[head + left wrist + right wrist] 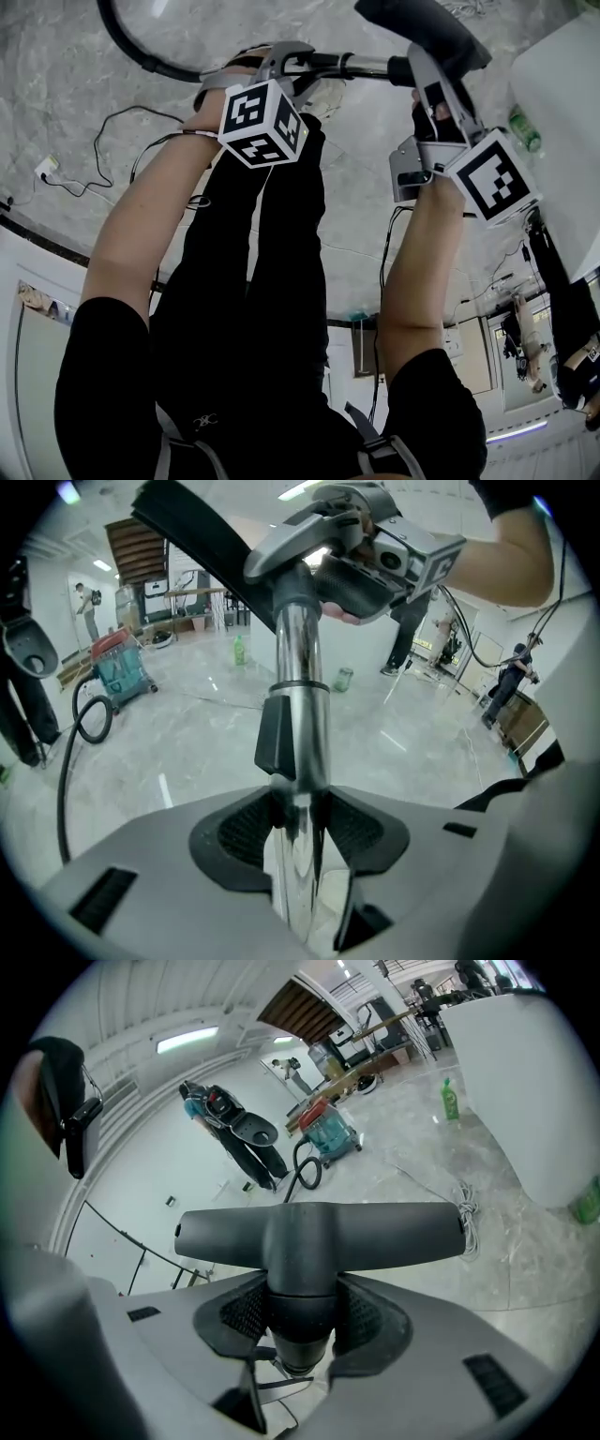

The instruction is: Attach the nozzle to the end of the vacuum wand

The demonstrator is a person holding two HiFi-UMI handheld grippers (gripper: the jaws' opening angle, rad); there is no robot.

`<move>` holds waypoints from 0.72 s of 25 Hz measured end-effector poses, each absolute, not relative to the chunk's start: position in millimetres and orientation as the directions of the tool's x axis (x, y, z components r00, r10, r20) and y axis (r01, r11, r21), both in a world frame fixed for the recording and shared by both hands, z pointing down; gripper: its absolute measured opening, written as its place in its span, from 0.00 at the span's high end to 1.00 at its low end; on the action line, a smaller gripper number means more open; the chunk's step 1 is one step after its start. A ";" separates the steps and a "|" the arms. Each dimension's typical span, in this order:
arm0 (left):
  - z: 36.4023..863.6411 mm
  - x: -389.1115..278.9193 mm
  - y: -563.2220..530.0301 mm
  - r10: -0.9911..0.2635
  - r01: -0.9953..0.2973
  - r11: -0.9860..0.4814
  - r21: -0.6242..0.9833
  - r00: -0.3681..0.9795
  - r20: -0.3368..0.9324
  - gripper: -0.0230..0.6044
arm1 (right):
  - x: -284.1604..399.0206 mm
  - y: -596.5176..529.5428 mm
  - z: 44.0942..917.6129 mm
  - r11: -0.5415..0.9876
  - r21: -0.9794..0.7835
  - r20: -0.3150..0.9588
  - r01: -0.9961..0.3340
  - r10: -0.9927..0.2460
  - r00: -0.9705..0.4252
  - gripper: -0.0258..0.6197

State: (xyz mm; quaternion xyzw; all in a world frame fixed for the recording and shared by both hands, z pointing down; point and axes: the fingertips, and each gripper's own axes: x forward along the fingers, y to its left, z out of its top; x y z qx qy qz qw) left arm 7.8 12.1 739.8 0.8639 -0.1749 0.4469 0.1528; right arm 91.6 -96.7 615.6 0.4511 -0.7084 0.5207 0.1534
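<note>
Holding the vacuum wand (298, 705), the left gripper (298, 813) has its jaws pressed on the chrome tube. At the wand's end, the right gripper (300, 1314) clamps the nozzle (319, 1232) by its neck. The joining step seems in hand; next comes a straight push along the wand.

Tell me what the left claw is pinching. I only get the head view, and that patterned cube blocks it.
Observer: In its own view, the left claw is clamped on a shiny metal tube, with a pad pressed on each side.
Visitor: And the right one?
Observer: The right claw grips the round neck of a black T-shaped nozzle. The nozzle's crossbar lies sideways just beyond the claw.
Visitor: Where's the vacuum itself?
Observer: A red and teal canister stands on the floor well behind the tube. Your view misses it.
</note>
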 end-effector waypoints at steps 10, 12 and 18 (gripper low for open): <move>735.6 -2.0 14.0 -0.065 -0.398 -0.886 0.238 0.614 0.787 0.69 | 69.9 -98.9 609.0 0.327 -0.761 0.379 -0.560 -0.476 -0.793 0.67; 740.7 -3.2 7.2 -0.080 -0.425 -0.877 0.221 0.586 0.807 0.69 | 73.7 -105.2 618.7 0.206 -0.710 0.486 -0.673 -0.549 -0.680 0.67; 746.6 -13.1 7.5 -0.061 -0.423 -0.875 0.236 0.580 0.812 0.69 | 64.9 -106.1 628.8 0.098 -0.663 0.548 -0.742 -0.612 -0.570 0.67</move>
